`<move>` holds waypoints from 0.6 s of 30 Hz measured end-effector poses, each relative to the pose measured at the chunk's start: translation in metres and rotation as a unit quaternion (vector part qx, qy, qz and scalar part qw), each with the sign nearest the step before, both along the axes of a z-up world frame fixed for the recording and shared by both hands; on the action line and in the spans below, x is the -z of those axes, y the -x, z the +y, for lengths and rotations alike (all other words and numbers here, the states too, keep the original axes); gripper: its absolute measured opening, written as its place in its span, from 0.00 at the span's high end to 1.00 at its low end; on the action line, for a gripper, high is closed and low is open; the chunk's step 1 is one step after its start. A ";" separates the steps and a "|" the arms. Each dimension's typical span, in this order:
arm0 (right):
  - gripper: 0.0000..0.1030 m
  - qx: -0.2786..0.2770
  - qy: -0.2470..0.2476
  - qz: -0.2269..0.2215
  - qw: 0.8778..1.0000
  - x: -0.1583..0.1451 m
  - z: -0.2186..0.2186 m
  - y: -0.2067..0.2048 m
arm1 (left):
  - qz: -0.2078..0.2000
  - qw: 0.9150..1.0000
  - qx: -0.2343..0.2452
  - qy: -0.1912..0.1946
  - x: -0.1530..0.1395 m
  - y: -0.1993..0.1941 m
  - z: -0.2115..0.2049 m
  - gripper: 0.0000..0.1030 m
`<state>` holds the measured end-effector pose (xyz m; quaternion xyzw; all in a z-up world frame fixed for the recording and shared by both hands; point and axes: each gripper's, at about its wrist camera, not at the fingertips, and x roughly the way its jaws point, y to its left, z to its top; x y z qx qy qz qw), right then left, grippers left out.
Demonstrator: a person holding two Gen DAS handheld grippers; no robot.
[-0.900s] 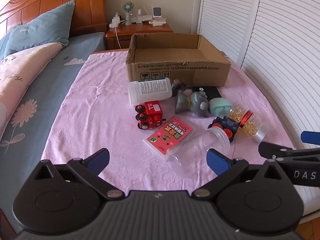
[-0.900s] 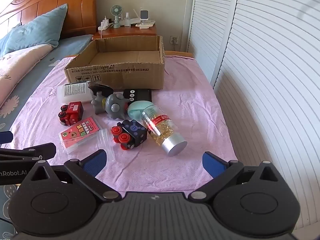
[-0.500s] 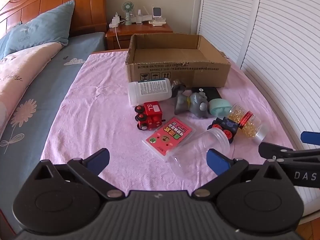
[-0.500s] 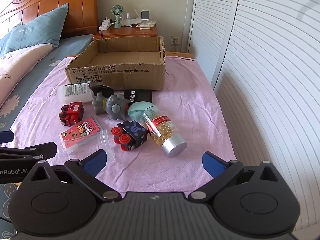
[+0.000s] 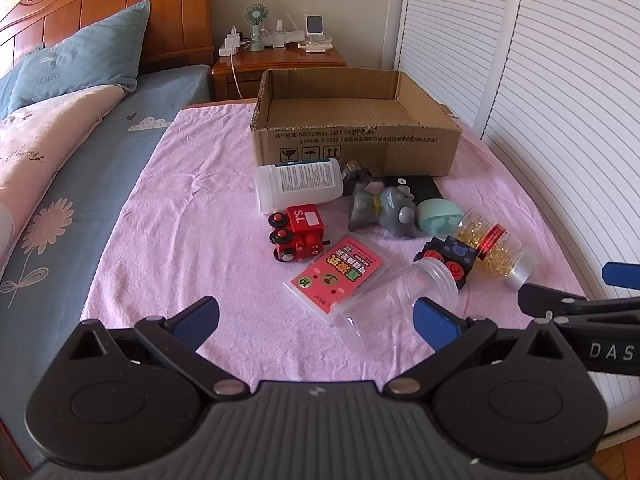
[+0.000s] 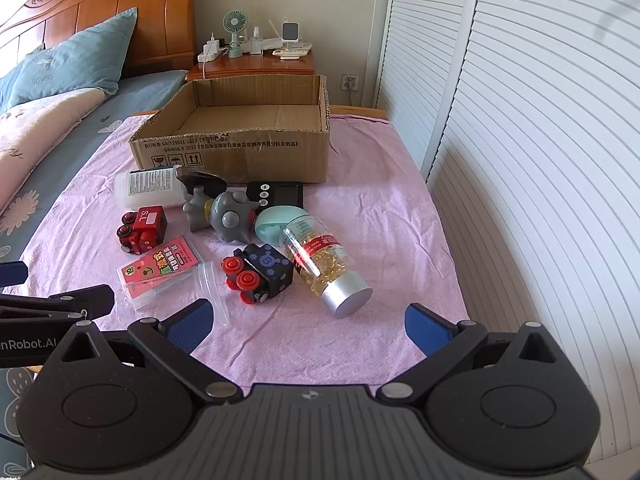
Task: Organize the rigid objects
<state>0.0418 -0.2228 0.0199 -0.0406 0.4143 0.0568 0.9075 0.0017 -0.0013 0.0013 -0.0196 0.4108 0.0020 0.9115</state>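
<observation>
An open cardboard box (image 5: 356,148) (image 6: 240,152) stands at the far end of a pink cloth. In front of it lie a white bottle (image 5: 298,186), a red toy train (image 5: 298,232) (image 6: 142,228), a grey toy figure (image 5: 384,210) (image 6: 222,214), a black device (image 6: 276,194), a mint case (image 5: 438,218), a black toy block with red wheels (image 6: 258,274), a capsule bottle with a silver cap (image 6: 324,266), a pink card pack (image 5: 340,274) and a clear jar (image 5: 396,296). My left gripper (image 5: 316,320) and right gripper (image 6: 306,326) hang open and empty before the pile.
The pink cloth (image 5: 192,220) covers a table beside a bed with blue and pink bedding (image 5: 60,168). A wooden nightstand (image 5: 276,60) with a fan and chargers stands behind the box. White louvred doors (image 6: 520,140) run along the right side.
</observation>
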 end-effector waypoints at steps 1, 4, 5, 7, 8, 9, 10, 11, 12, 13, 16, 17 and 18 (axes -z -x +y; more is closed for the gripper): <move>0.00 0.000 -0.001 0.000 1.000 0.000 0.000 0.000 | 0.000 1.000 0.000 0.000 0.000 0.000 0.000 0.01; 0.00 0.000 -0.001 -0.001 1.000 0.000 0.000 0.000 | 0.000 1.000 0.000 0.000 0.000 0.000 0.001 0.01; 0.00 0.000 -0.001 -0.002 1.000 -0.001 -0.001 0.000 | 0.000 1.000 0.000 0.000 0.000 0.000 0.001 0.01; 0.00 0.000 -0.002 -0.003 1.000 -0.002 -0.001 0.000 | -0.001 1.000 0.000 0.000 0.000 0.000 0.002 0.01; 0.00 0.000 -0.003 -0.004 1.000 -0.002 0.000 0.000 | -0.001 1.000 0.000 0.000 0.000 0.000 0.002 0.01; 0.00 0.000 -0.003 -0.004 1.000 -0.003 0.000 0.001 | -0.002 1.000 0.000 0.000 -0.001 0.000 0.002 0.01; 0.00 0.000 -0.002 -0.004 1.000 -0.003 0.000 0.001 | -0.002 1.000 0.000 0.000 -0.001 0.000 0.002 0.01; 0.00 0.000 -0.002 -0.004 1.000 -0.003 0.000 0.001 | -0.001 1.000 -0.001 0.000 -0.001 0.000 0.002 0.01; 0.00 0.000 -0.002 -0.004 1.000 -0.003 0.000 0.001 | -0.002 1.000 0.000 0.000 -0.001 0.000 0.002 0.01; 0.00 0.000 -0.002 -0.004 1.000 -0.003 0.000 0.001 | -0.001 1.000 0.000 0.000 -0.001 0.000 0.002 0.01; 0.00 0.000 -0.002 -0.004 1.000 -0.003 0.000 0.001 | -0.002 1.000 0.000 0.000 -0.001 0.000 0.002 0.01; 0.00 0.000 -0.002 -0.004 1.000 -0.003 0.000 0.001 | -0.002 1.000 0.000 0.000 -0.001 0.000 0.002 0.01; 0.00 0.000 -0.002 -0.004 1.000 -0.003 0.000 0.001 | -0.002 1.000 0.000 -0.001 -0.001 0.000 0.002 0.01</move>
